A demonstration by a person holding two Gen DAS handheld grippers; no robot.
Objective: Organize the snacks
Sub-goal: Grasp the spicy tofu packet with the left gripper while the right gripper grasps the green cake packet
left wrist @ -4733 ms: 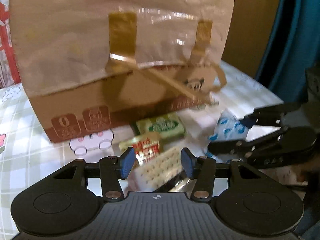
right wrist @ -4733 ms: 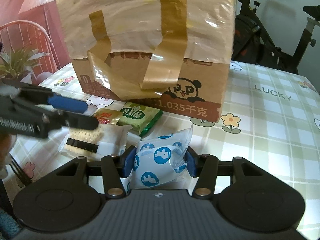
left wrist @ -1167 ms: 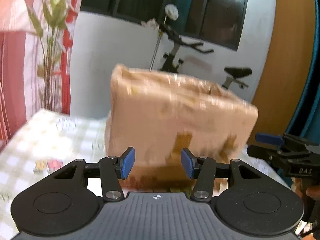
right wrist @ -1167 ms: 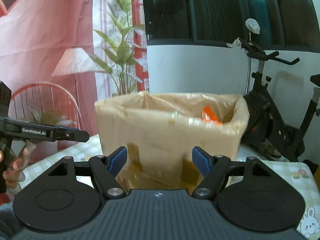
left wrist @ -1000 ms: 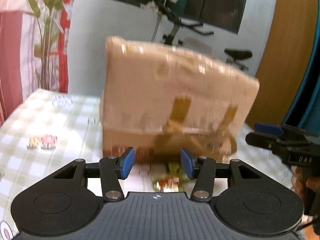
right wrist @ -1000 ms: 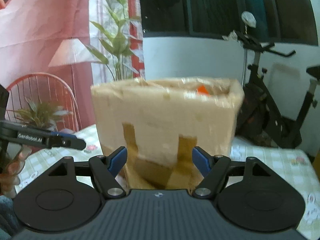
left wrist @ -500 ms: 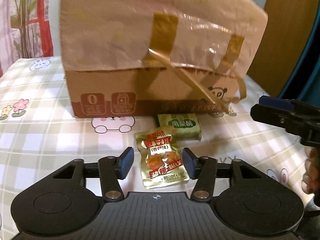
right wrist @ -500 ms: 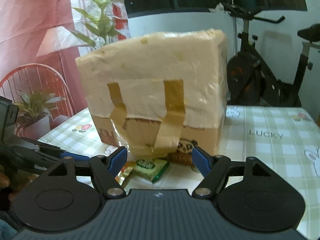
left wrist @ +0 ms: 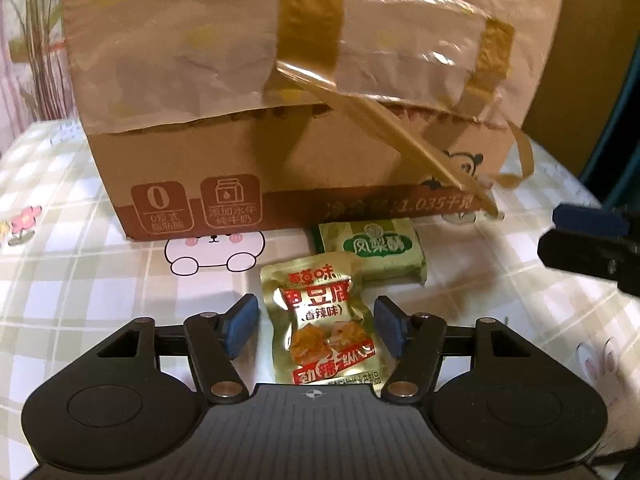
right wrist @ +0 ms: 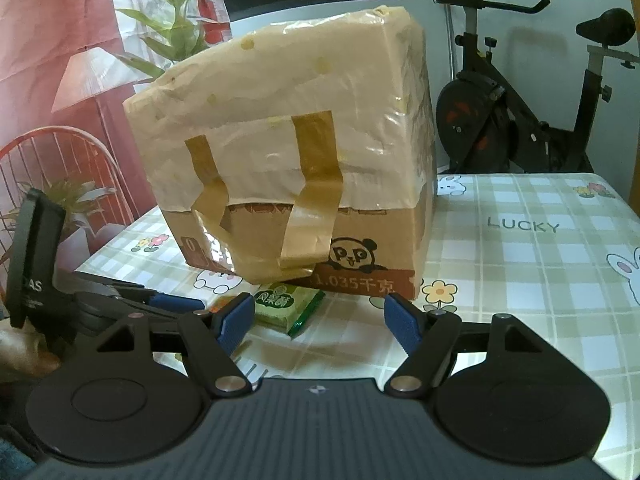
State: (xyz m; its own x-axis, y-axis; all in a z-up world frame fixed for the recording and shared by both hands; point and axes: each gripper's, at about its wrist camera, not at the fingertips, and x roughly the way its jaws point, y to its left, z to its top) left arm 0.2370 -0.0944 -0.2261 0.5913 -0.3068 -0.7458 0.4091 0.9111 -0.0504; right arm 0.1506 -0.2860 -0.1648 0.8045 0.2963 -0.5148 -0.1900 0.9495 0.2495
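Observation:
A gold snack packet [left wrist: 326, 324] with red print lies on the checked tablecloth between the open fingers of my left gripper [left wrist: 316, 330], not pinched. A green snack packet [left wrist: 372, 250] lies just beyond it, against the foot of the taped cardboard box [left wrist: 304, 92]. In the right wrist view my right gripper [right wrist: 320, 320] is open and empty, held above the table in front of the box [right wrist: 288, 160], with the green packet [right wrist: 290, 304] just beyond its left finger. The gold packet's edge [right wrist: 222, 304] shows beside that finger. The box's inside is hidden.
The table carries a green-and-white checked cloth [right wrist: 520, 272] with cartoon prints. An exercise bike [right wrist: 512, 112] stands behind the table at right. A red wire chair [right wrist: 60, 160] and a plant [right wrist: 168, 28] stand at left. The right gripper's tip shows in the left view [left wrist: 592, 236].
Both grippers have come down from above the box to the table in front of it. My left gripper has closed in around the gold packet. The blue-and-white packet and cracker packet are gone from the table.

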